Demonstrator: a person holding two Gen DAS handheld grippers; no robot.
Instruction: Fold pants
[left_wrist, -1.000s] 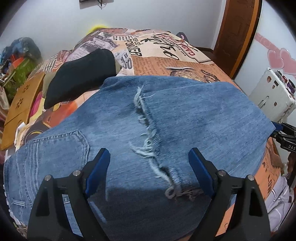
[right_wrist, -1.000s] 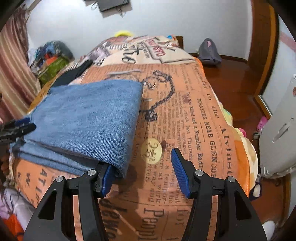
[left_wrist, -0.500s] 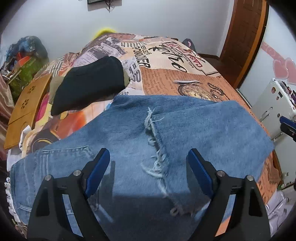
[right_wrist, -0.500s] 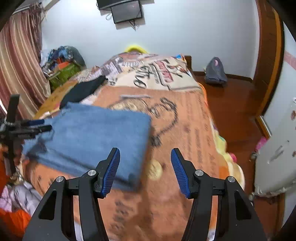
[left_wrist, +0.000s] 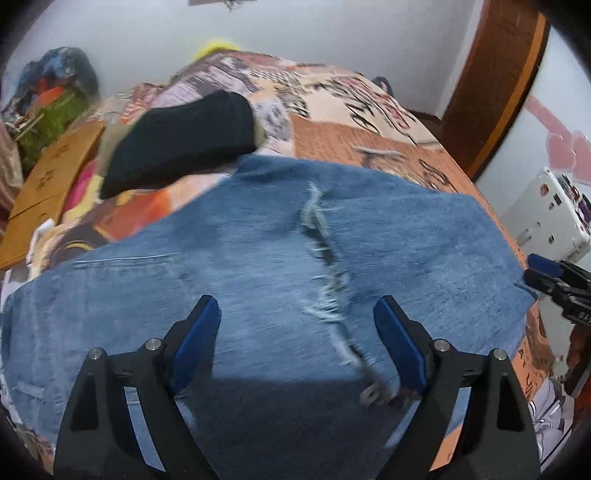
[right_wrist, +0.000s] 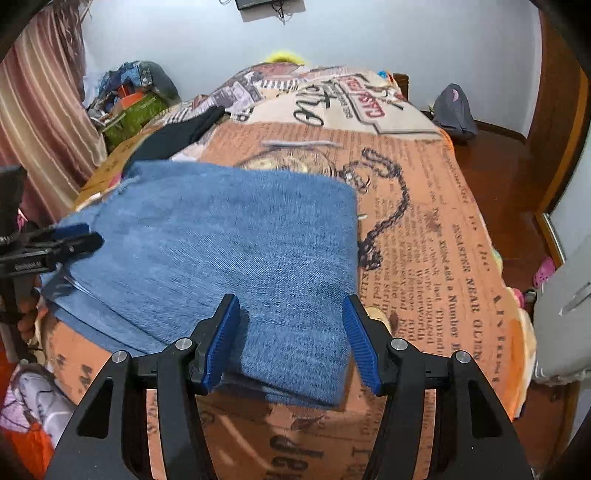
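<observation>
Jaws of both grippers now hang open and empty above the folded jeans (left_wrist: 258, 240) on the bed (right_wrist: 424, 221), the right gripper (right_wrist: 290, 341) having drawn back from the denim edge it touched, the left gripper (left_wrist: 297, 347) spread wider

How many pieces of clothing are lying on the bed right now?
2. The blue jeans lie folded across the near end of the bed. A black garment lies beyond them, toward the far left. More could be hidden outside the views.
</observation>
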